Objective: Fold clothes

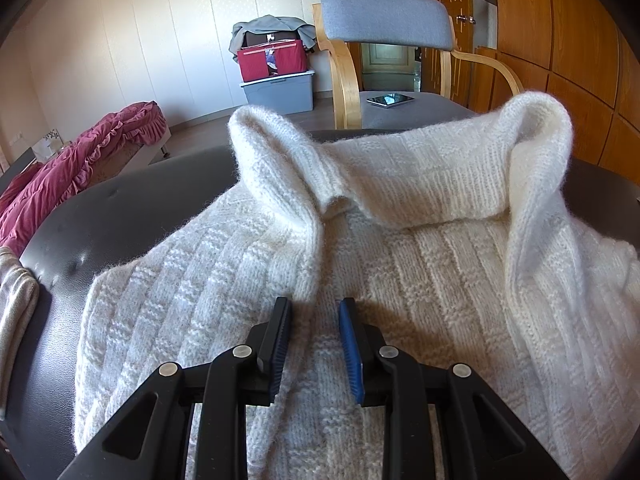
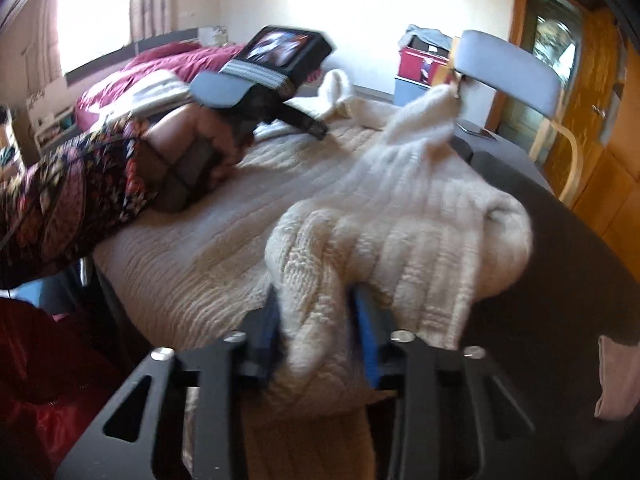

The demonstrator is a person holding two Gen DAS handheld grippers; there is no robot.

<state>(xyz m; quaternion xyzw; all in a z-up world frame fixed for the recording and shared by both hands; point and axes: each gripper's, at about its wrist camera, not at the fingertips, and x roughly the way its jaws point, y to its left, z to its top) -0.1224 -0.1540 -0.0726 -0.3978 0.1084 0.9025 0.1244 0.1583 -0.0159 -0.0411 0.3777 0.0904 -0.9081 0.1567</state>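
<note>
The right claw (image 2: 316,328) is clamped on the bunched sleeve (image 2: 320,312) of the cream turtleneck sweater (image 2: 224,216), whose body runs away to its left. The left claw (image 1: 314,344) (jaws partly apart, gripping nothing visible) rests mid-chest, collar (image 1: 400,168) straight ahead.

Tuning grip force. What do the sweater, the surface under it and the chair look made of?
Sweater: cream knit, probably wool or a wool blend; basket-weave ribbing, fuzzy halo on the collar.
Surface under it: dark, smooth, slightly glossy with dimples; looks like leather or vinyl, can't tell which.
Chair: grey woven fabric pads, matte, on pale bent wood arms with a light sheen.
</note>
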